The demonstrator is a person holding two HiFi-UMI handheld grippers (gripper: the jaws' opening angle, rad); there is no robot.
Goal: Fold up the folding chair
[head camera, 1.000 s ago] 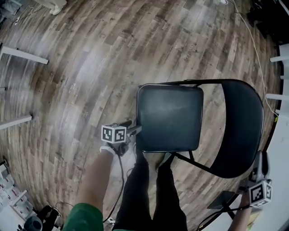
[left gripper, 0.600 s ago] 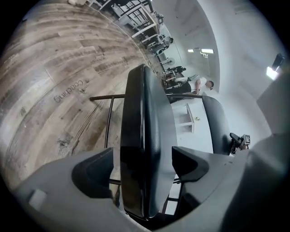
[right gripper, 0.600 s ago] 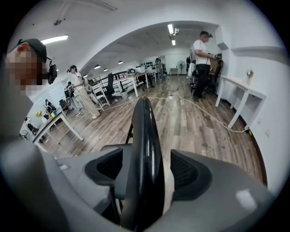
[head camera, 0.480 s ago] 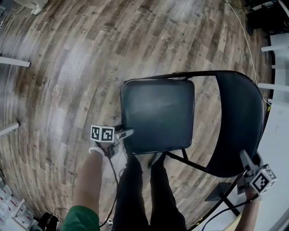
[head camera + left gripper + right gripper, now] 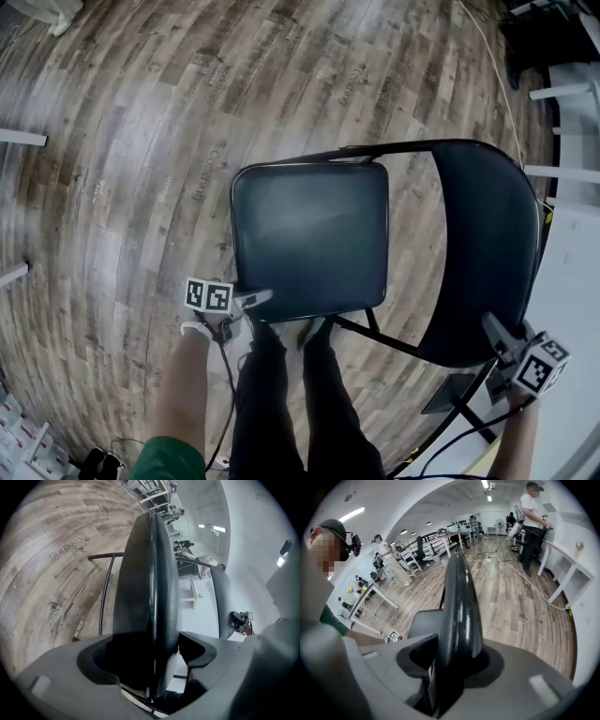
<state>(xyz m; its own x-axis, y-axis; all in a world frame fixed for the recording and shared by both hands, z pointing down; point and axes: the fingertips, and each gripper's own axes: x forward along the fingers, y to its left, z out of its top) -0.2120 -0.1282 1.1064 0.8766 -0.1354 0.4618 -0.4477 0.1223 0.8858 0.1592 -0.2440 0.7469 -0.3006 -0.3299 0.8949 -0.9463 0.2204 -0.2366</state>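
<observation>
Down on the wood-plank floor (image 5: 122, 187), the folding chair (image 5: 356, 234) is seen standing unfolded, its black seat (image 5: 309, 234) laid flat and its curved backrest (image 5: 487, 253) upright at the right of the head view. At the seat's near left corner the left gripper (image 5: 261, 299) is placed, its jaws spread wide and opening, with the padded seat edge taken between them. In the left gripper view that edge is shown running up out of the gap, a sliver of space is seen beside one jaw, and no squeeze is made out. Over at the right, the right gripper (image 5: 495, 330) is set on the near rim of the backrest, and its jaws are closing: the glossy rim is caught between them and pressed from both sides. A bare left forearm (image 5: 178, 394) is stretched out from a green sleeve (image 5: 169, 459). Dark trouser legs (image 5: 281, 403) are planted just behind the seat's near edge. Far across the room, a standing person (image 5: 532, 522) is picked up in the right gripper view.
</observation>
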